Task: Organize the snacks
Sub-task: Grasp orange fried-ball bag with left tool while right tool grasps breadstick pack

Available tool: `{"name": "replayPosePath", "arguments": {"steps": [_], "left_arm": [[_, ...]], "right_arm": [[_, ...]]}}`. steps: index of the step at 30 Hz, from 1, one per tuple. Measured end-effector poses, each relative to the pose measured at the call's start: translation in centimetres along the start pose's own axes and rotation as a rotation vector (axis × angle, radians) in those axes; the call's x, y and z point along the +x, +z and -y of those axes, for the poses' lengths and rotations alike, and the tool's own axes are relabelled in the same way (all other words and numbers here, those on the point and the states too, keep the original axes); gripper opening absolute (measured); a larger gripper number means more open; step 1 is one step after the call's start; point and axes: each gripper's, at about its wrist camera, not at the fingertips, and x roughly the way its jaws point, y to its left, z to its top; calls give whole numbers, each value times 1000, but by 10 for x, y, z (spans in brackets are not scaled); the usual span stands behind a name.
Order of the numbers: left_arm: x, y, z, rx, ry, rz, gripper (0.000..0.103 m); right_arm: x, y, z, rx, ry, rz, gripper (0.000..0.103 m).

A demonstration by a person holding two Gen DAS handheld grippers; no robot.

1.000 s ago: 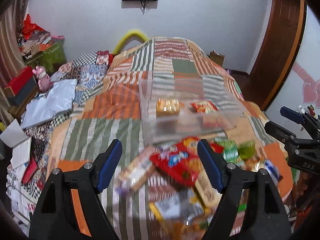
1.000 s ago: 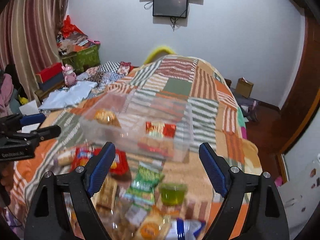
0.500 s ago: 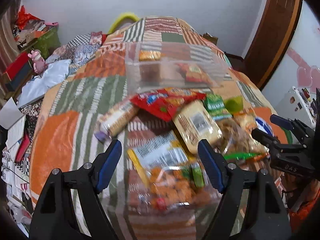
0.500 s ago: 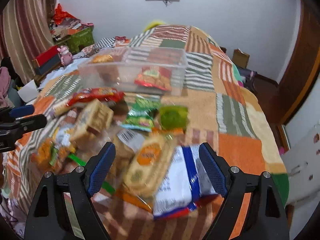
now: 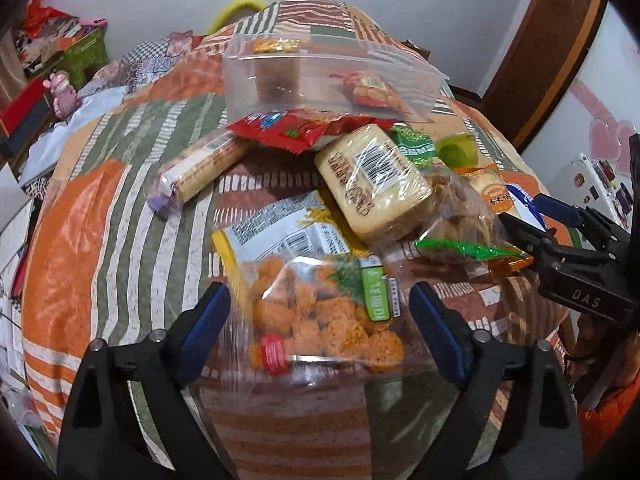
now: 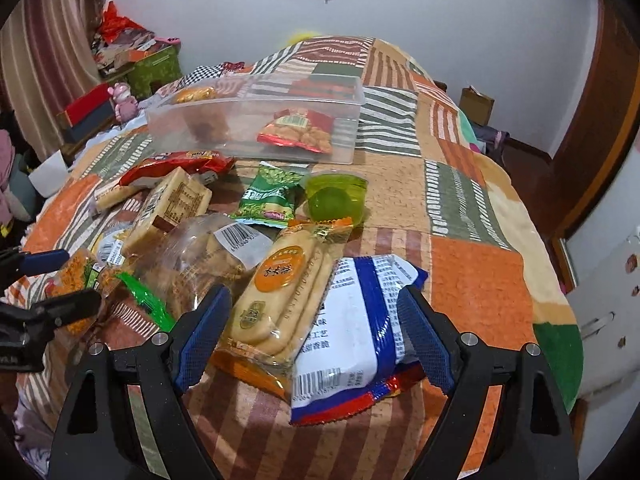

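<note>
Holding two snack packets (image 6: 298, 130): clear bin (image 6: 256, 120)

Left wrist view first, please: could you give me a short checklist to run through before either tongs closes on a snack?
1. Left tongs opening, straddling the clear bag of orange puffs: ok.
2. Pads touching that bag: cannot tell.
3. Right tongs open over the long biscuit pack with the orange round label and the blue-and-white packet: not ok, two items.
4. Clear plastic bin has room: ok.
5. The two tongs are apart: ok.
</note>
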Motion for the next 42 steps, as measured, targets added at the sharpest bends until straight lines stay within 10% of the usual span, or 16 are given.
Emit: {"name": "replayPosePath", "arguments": {"steps": [16, 23, 28, 34, 42], "left_arm": [[16, -13, -4, -42, -49, -26, 97], [7, -11, -9, -50, -26, 13, 57], [0, -7, -21, -74, -22, 31, 43], [-7, 3, -36, -91, 1, 50, 44], [4, 24, -35, -130, -17, 39, 73]], "right_arm": [[14, 4, -10, -84, -54, -3, 70], [3, 8, 2, -33, -37, 33, 31], [-1, 10, 15, 43, 50, 43, 27], [-4, 8, 17, 52, 73, 49, 27], [-2, 14, 20, 49, 99, 47, 28]]}}
